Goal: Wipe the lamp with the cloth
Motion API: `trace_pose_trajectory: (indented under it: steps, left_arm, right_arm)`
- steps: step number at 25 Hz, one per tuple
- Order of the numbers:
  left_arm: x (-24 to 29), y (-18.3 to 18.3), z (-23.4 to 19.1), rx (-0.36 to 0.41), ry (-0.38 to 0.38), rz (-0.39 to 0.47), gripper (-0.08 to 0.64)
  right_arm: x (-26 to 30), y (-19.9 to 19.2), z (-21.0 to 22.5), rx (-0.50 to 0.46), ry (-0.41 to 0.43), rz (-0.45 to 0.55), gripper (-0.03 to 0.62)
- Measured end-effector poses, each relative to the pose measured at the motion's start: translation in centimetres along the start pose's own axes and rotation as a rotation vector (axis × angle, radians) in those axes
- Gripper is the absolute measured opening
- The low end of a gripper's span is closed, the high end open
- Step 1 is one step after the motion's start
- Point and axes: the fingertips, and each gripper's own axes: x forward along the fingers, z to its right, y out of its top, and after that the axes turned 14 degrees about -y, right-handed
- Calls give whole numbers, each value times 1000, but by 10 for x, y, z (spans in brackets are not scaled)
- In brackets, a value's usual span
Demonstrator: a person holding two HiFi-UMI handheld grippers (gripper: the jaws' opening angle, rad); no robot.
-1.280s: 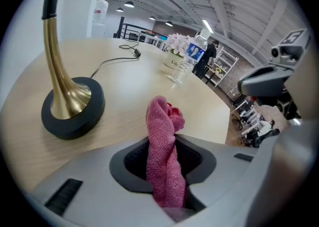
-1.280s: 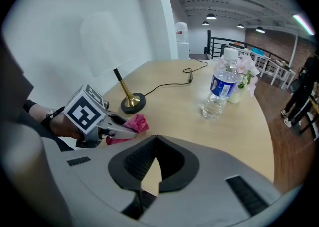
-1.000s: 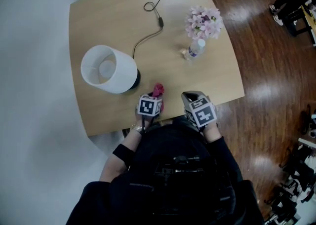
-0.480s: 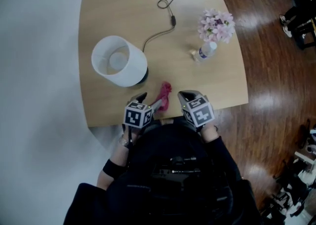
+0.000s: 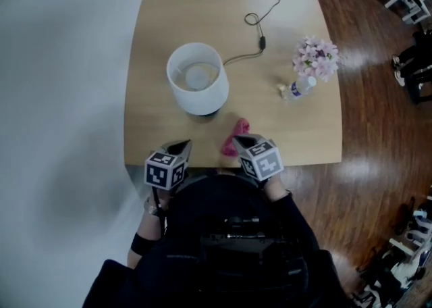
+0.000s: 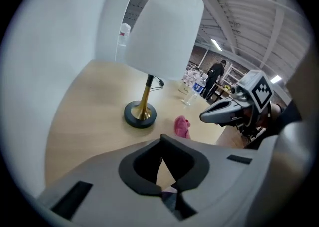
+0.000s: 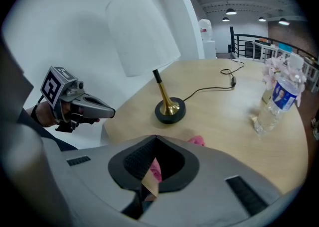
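By tabletop's (image 5: 169, 16) near edge, cloth (image 5: 237, 139) is lying soft, light; pinch a raised fold. Left gripper (image 5: 181, 145) just been closing, empty; right gripper (image 5: 238, 142) closed, empty.

The lamp (image 5: 197, 78) has a white shade, a gold stem and a dark base. The cloth (image 5: 239, 131) is pink. The table (image 5: 155, 43) is pale wood and the floor (image 5: 378, 131) is glossy dark brown. At the far right, the flowers (image 5: 316, 58) are pale pink. The left tool (image 5: 179, 146) and right tool (image 5: 237, 140) are grey, with black-and-white checked cubes.
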Motion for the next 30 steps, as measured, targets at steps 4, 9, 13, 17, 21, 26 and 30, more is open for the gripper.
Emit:
trace_pose_trajectory:
  steps: [4,9,13,17,21,26,30]
  left_arm:
    - [-13,-7,-13,31,22,-19,14]
    - [-15,-12,-17,47,4,-34,14]
    - [-12,-12,-17,55,-16,-38,14]
    - [-8,-14,-19,58,-20,-39,14]
    - [-11,-15,-17,57,-23,-43,14]
    - [-10,-18,-17,58,-23,-52,14]
    - [-10,-16,-14,55,-25,-55,14]
  right_arm:
    - [8,2,-20,-24,24,-7,9]
    - [10,9,-31,-40,28,-4,8]
    - [10,12,-31,-61,15,4,5]
    - [15,5,-29,-63,16,-14,5]
    - [13,3,-32,-56,18,-21,5]
    - [14,3,-33,-61,22,-29,5]
    - [12,4,-32,-58,27,-27,5]
